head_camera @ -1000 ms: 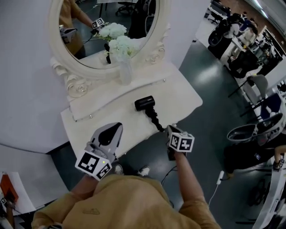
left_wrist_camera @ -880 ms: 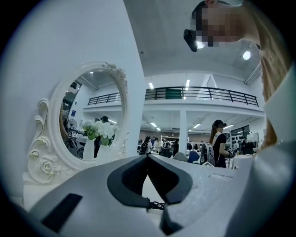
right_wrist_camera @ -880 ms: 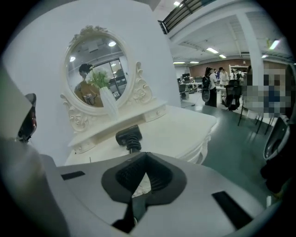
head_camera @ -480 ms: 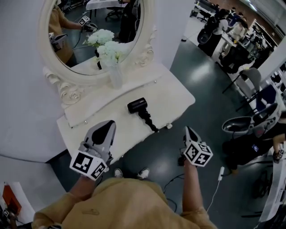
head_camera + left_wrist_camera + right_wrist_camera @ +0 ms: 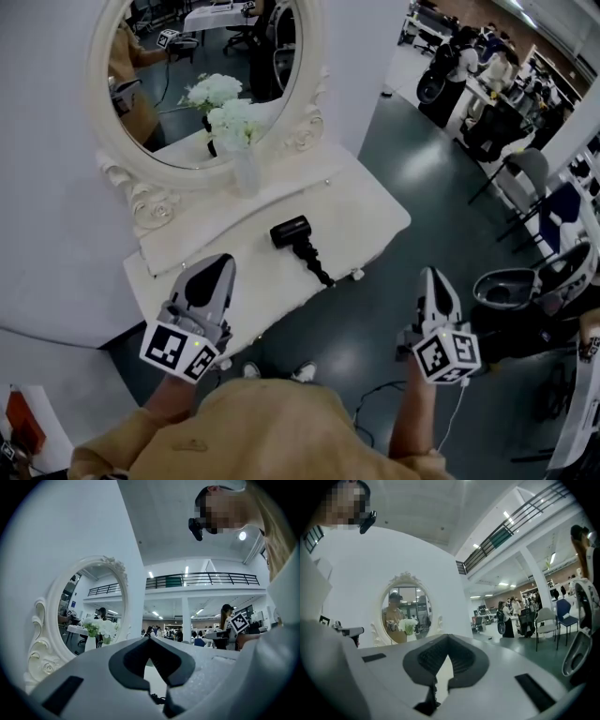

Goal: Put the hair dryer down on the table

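The matte black hair dryer (image 5: 295, 239) lies on the white counter (image 5: 367, 208), its handle pointing toward 5 o'clock. The left gripper (image 5: 214, 268) and right gripper (image 5: 435, 280) both have their jaws together, holding nothing.

The hair dryer (image 5: 291, 231) looks matt black plastic. The surface (image 5: 375, 211) is smooth, white, satin-finished. The left tongs (image 5: 219, 263) and right tongs (image 5: 434, 276) have pale matt plastic shells. The floor (image 5: 412, 169) is glossy, reflecting light.

hair dryer (image 5: 293, 232): black all over
table (image 5: 370, 202): cream-white
mirror frame (image 5: 141, 183): cream-white
flowers (image 5: 234, 117): white, green leaves
floor (image 5: 422, 159): dark grey-green
left gripper (image 5: 217, 267): pale grey, black-and-white square markers
right gripper (image 5: 434, 281): same grey, same markers
shirt (image 5: 272, 427): mustard
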Motion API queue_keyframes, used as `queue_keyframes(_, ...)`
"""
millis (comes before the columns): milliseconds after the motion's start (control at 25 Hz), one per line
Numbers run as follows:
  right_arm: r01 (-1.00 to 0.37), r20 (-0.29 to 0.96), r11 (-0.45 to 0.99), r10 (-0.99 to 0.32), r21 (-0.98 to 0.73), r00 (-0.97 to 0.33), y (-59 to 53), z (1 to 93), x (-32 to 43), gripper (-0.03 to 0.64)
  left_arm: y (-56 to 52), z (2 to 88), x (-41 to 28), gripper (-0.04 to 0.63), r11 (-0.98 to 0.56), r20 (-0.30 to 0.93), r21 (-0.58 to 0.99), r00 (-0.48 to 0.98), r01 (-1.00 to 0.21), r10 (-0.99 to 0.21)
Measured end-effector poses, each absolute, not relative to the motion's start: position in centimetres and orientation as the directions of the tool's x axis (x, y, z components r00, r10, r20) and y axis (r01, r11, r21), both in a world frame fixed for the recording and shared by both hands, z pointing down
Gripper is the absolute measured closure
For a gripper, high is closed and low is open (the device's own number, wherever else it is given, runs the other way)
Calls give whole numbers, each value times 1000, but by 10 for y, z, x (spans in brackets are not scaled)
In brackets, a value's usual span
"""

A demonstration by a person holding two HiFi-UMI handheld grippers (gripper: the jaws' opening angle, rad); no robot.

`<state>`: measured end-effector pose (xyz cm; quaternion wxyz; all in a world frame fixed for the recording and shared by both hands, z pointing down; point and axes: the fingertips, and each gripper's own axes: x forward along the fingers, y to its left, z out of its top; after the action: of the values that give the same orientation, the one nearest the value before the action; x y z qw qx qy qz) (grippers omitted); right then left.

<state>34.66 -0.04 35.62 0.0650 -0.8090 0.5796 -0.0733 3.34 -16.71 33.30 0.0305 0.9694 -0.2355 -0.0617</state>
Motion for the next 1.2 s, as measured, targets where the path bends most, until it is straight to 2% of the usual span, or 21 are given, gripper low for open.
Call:
queue_keyframes(480,-937,-140,-347,-927,-37,349,48,263,329,614,-172,302,18,592,-876,-154,75,862,-477,-483)
queue_keyframes(880,-892,-205,-453,-872,-12,445,82,242,333,614,-168,291,15,592,-871,-180,73,852,-486,-491)
queue_keyframes(1200,-892,-209,-450,-876,30,435,81,233,328,614,-168,275,-4,592,-851,-208,64,827,-521,-522)
